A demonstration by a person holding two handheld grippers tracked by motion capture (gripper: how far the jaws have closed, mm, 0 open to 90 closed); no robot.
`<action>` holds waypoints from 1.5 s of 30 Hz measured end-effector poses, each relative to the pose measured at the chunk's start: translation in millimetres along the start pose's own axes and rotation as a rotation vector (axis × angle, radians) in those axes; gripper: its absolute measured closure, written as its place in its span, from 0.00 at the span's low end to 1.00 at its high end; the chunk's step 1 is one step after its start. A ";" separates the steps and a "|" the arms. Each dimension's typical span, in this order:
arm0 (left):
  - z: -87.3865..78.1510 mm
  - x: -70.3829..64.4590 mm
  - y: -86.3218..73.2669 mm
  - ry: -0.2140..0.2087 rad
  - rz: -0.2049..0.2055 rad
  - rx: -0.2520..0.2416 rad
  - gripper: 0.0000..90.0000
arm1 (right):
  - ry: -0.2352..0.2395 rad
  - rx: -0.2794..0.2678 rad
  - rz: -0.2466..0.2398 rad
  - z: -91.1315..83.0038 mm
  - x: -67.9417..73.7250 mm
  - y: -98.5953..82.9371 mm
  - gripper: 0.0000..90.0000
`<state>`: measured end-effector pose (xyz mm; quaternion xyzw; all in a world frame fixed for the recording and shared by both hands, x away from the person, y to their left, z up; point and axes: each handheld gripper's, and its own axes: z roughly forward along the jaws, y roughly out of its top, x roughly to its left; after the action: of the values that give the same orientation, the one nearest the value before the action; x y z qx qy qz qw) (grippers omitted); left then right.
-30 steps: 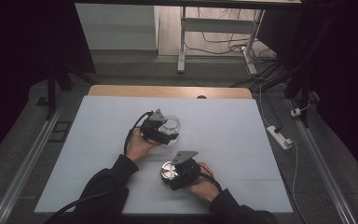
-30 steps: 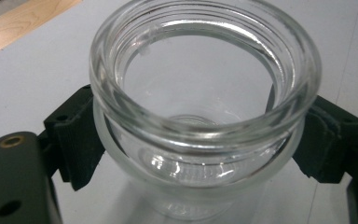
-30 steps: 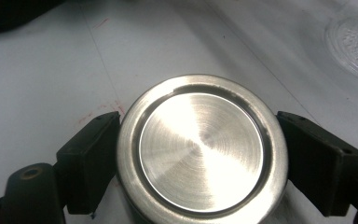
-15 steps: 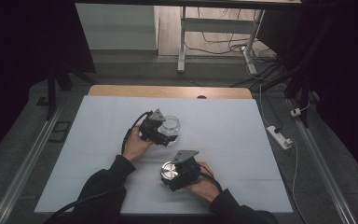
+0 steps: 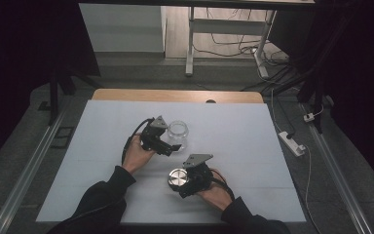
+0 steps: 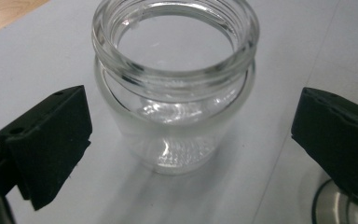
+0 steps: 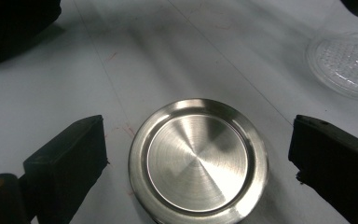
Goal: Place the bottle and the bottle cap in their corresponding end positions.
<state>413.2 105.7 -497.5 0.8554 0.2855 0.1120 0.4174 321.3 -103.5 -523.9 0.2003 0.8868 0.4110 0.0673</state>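
Observation:
A clear glass jar (image 5: 177, 133) stands upright without a lid on the white table cover (image 5: 253, 141). My left gripper (image 5: 171, 145) is open at the jar's near left side. In the left gripper view the jar (image 6: 175, 93) sits between the two black fingers (image 6: 46, 144), and neither one touches it. A round steel lid (image 5: 177, 179) lies flat nearer to me. My right gripper (image 5: 181, 183) is open around it. In the right gripper view the lid (image 7: 198, 161) lies between the spread fingers (image 7: 70, 158), with the jar's base (image 7: 347, 63) at the upper right.
The white cover has open room left, right and beyond the jar. A wooden table edge (image 5: 175, 95) shows at the far side. A power strip (image 5: 292, 143) and cables lie on the floor to the right, past the table's edge.
My left hand and gripper have shifted slightly toward me beside the jar. The jar, the lid and the right gripper have stayed put.

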 end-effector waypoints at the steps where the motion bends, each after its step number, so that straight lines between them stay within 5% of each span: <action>1: -1.6 -0.6 -0.5 -0.001 0.000 -0.001 0.00 | 0.003 -0.002 0.002 -0.5 -0.2 0.2 0.04; 26: -38.5 -29.9 -23.3 -0.038 0.004 -0.012 0.00 | -0.028 -0.047 0.008 -25.0 -4.2 -1.4 0.00; 39: -53.9 -49.5 -37.8 -0.047 0.025 0.027 0.00 | -0.047 -0.050 0.023 -35.3 -8.7 -4.1 0.00; 45: -63.7 -54.3 -45.6 -0.051 0.002 0.017 0.00 | -0.049 -0.048 0.025 -40.3 -9.6 -5.3 0.00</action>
<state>323.7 137.8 -490.5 0.8619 0.2750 0.0880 0.4170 317.0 -138.9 -502.0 0.2196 0.8723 0.4279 0.0885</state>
